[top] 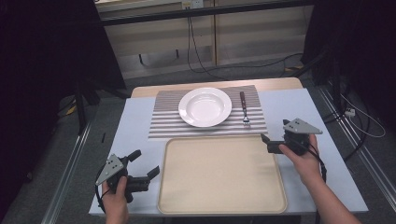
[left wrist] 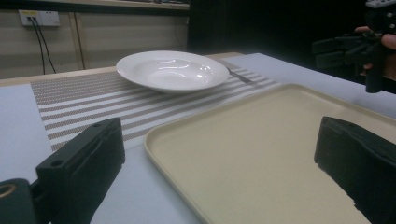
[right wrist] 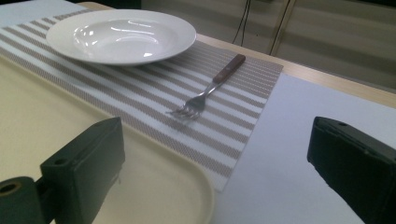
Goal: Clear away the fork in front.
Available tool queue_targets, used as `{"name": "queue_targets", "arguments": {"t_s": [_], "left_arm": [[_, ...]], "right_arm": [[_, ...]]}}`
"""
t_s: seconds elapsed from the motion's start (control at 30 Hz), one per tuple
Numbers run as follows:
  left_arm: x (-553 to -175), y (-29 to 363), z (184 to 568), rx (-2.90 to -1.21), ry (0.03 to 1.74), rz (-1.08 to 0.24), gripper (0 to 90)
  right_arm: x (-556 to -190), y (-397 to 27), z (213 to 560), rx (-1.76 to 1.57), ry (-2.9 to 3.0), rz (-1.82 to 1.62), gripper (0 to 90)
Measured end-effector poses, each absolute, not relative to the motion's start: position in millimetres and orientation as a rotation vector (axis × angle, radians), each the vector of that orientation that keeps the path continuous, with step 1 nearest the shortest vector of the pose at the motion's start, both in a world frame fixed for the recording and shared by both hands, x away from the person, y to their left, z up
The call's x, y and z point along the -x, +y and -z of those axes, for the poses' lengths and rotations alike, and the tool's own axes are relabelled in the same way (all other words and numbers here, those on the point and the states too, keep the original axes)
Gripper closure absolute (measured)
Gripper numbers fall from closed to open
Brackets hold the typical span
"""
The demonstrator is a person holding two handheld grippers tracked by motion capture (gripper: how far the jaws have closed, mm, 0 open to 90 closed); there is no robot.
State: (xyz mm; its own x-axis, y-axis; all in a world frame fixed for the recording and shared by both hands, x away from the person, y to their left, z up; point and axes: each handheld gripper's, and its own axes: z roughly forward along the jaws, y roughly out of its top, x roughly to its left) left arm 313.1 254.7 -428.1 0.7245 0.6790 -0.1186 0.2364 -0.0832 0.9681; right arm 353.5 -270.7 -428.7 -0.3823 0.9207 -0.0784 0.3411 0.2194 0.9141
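The right gripper [top: 274,138] is hovering with its jaws standing wide and holding nothing. Just ahead of it a fork [right wrist: 207,88] is lying on the striped placemat [right wrist: 243,116], metal tines toward the gripper, brown wooden handle pointing away. The hand is holding the gripper low and level. Beside its left jaw the beige tray [right wrist: 70,140] is sitting bare; beyond, the white plate [right wrist: 121,35] too. The left gripper [top: 144,163] is gaping empty at the tray's near corner.

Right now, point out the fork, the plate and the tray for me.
fork [right wrist: 204,95], right gripper view, on its metal neck.
plate [top: 205,107], high view, on the middle of its bowl.
tray [top: 222,172], high view, on its bare floor.
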Motion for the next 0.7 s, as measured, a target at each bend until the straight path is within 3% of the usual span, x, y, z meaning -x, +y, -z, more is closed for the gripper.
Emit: {"name": "queue_targets", "arguments": {"t_s": [0.7], "left_arm": [[-312.5,255.8,429.1,-1.658,0.75,-0.426,2.1]], "right_arm": [[-440.2,-258.1,421.3,-1.259,1.885,-1.115,4.8]]}}
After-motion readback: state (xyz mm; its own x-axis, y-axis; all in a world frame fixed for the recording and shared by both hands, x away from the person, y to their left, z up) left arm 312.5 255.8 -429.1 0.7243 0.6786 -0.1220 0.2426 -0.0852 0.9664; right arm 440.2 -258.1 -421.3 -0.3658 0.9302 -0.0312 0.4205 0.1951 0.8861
